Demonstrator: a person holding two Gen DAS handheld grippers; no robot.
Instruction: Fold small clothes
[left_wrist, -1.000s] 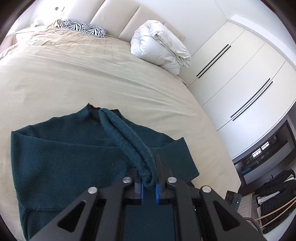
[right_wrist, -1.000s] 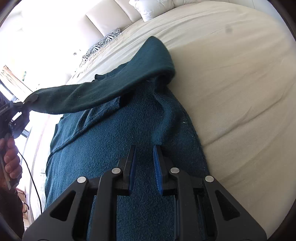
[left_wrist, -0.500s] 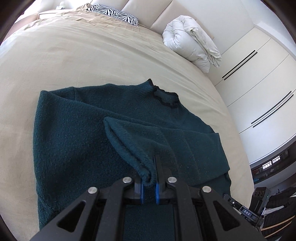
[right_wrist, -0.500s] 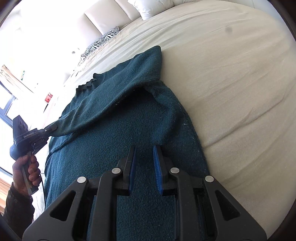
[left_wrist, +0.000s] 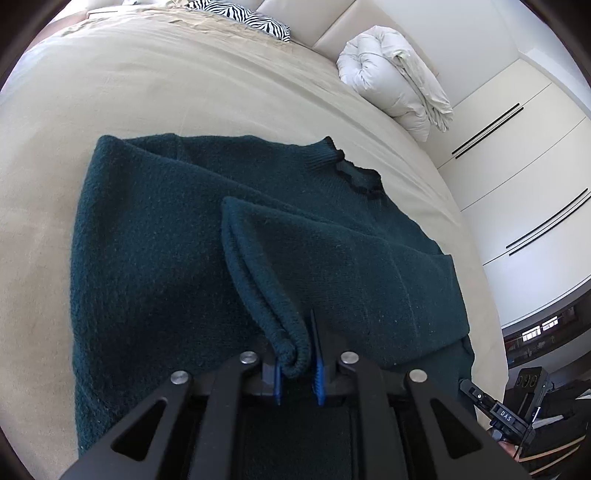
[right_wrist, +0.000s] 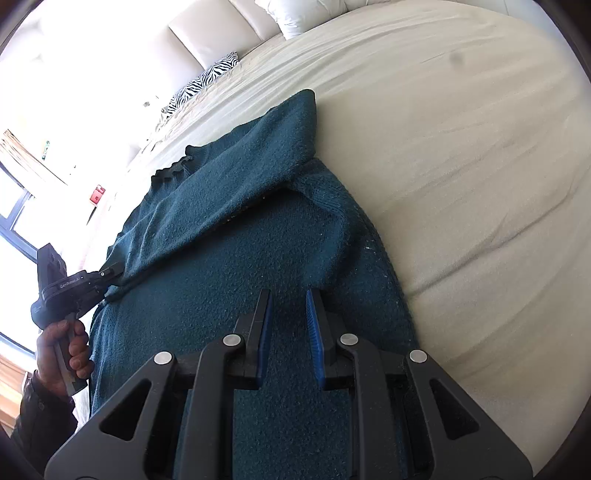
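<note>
While the dark green sweater (left_wrist: 155, 266) lies spread on the beige bed (left_wrist: 184, 92), filling the middle of the left wrist view, its sleeve (left_wrist: 332, 266) is folded across the body toward the lower centre of the frame. The left gripper (left_wrist: 297, 363) has the ribbed cuff (left_wrist: 291, 350) between its blue pads (left_wrist: 317, 373), the jaws drawn narrow around it, though a thin gap shows beside the right pad. The collar (left_wrist: 351, 173) sits in the upper right of the sweater, toward the rolled white duvet (left_wrist: 395, 77) and the zebra pillow (left_wrist: 240, 14) along the top of the frame. White wardrobe doors (left_wrist: 517, 166) fill the right edge.

In the right wrist view the sweater (right_wrist: 229, 277) runs from lower centre to upper middle, the sleeve (right_wrist: 240, 184) lying diagonally over it. The right gripper (right_wrist: 288, 332) hovers above the lower part of the sweater, its fingers (right_wrist: 314, 332) parted with nothing between them. At the left edge a hand (right_wrist: 62, 354) holds the left gripper (right_wrist: 107, 277) at the cuff.
</note>
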